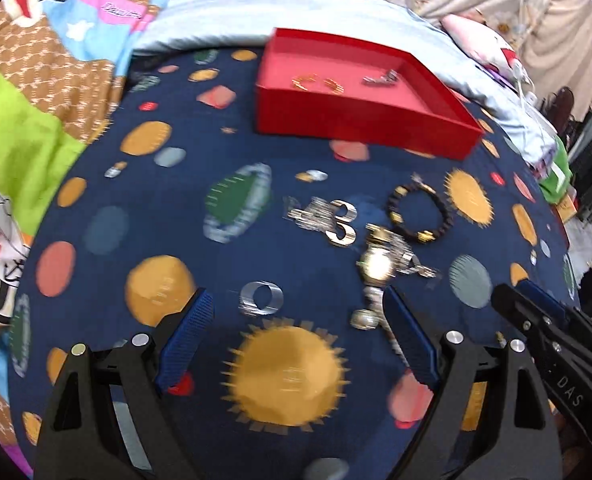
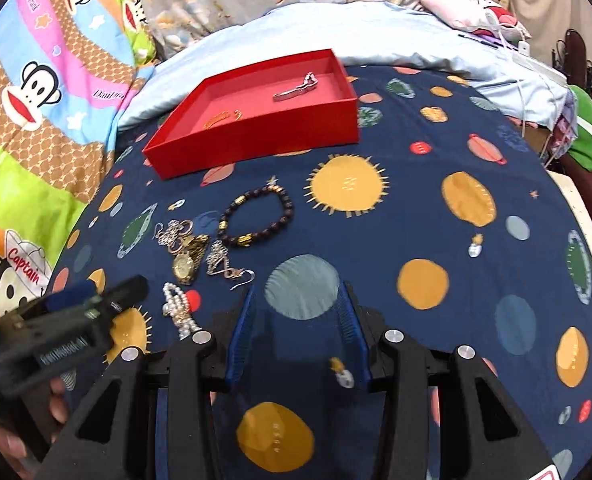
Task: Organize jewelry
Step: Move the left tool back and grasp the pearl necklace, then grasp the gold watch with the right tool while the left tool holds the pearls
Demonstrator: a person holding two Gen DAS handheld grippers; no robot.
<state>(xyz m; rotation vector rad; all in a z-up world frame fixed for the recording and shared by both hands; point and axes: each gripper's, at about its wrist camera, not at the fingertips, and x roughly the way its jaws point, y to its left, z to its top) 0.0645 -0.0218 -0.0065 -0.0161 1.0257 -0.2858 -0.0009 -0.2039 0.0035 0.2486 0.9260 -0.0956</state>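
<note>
Both grippers hovered open and empty above the planet-print cloth (image 2: 436,216). The left gripper (image 1: 296,328) faced a silver ring (image 1: 260,298) and watch (image 1: 377,266); the right gripper (image 2: 298,316) was beside the loose jewelry. The bead bracelet (image 2: 255,216) lay before the red tray (image 2: 255,136), which held a gold chain (image 2: 221,117) and silver piece (image 2: 298,86).

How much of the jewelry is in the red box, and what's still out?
Done: a gold chain and a silver piece lie in the open red box. In hand: nothing; the left gripper and right gripper are open. Left: black beaded bracelet, gold watch, pearl strand, silver pieces.
</note>
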